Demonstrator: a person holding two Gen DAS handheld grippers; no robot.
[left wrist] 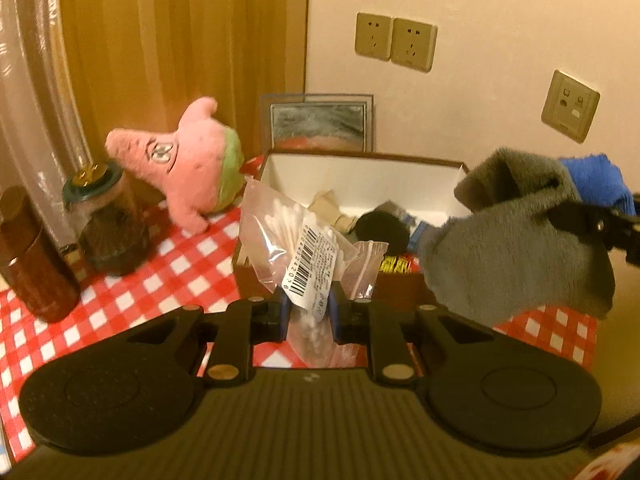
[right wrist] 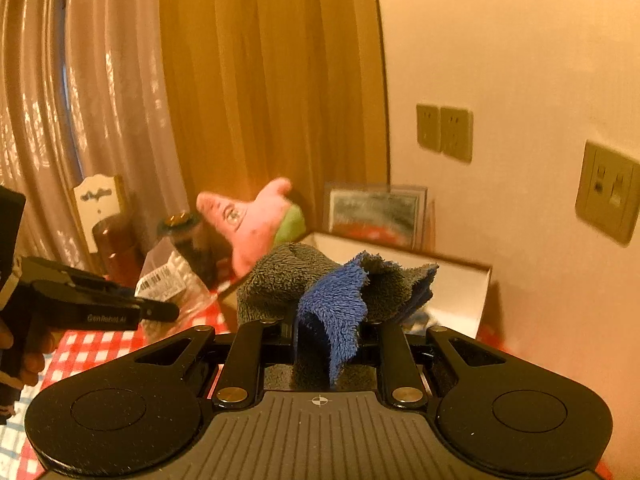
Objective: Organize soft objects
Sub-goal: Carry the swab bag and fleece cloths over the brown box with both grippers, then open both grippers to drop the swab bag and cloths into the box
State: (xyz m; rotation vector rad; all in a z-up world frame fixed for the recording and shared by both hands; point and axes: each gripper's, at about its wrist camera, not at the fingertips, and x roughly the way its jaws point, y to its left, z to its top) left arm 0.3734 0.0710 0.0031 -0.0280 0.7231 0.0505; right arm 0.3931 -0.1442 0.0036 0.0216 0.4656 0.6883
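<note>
The left gripper (left wrist: 307, 312) is pinching a clear zip bag of cotton swabs (left wrist: 296, 240) between its blue pads, the bag standing up from the jaws toward twelve o'clock. A white barcode label (left wrist: 310, 264) is stuck on the bag (its digits are too blurred to read surely). The right gripper (right wrist: 332, 332) is clamping a fluffy cloth (right wrist: 340, 292), grey on one face and blue on the other, which is bunching up above the jaws and hanging down between them. In the left wrist view this cloth is showing at three o'clock, above the near right corner of an open box (left wrist: 360, 168) with white inner walls. Inside the box, a black fuzzy thing (left wrist: 382, 228) and some beige pieces are lying. A pink plush star (left wrist: 188, 160) with a green bottom is leaning at ten o'clock on the red checked tablecloth (left wrist: 160, 280), beside a dark jar (left wrist: 108, 224). In the right wrist view, the side of the other gripper is reading "GenRobot.AI" (right wrist: 107, 319).
</note>
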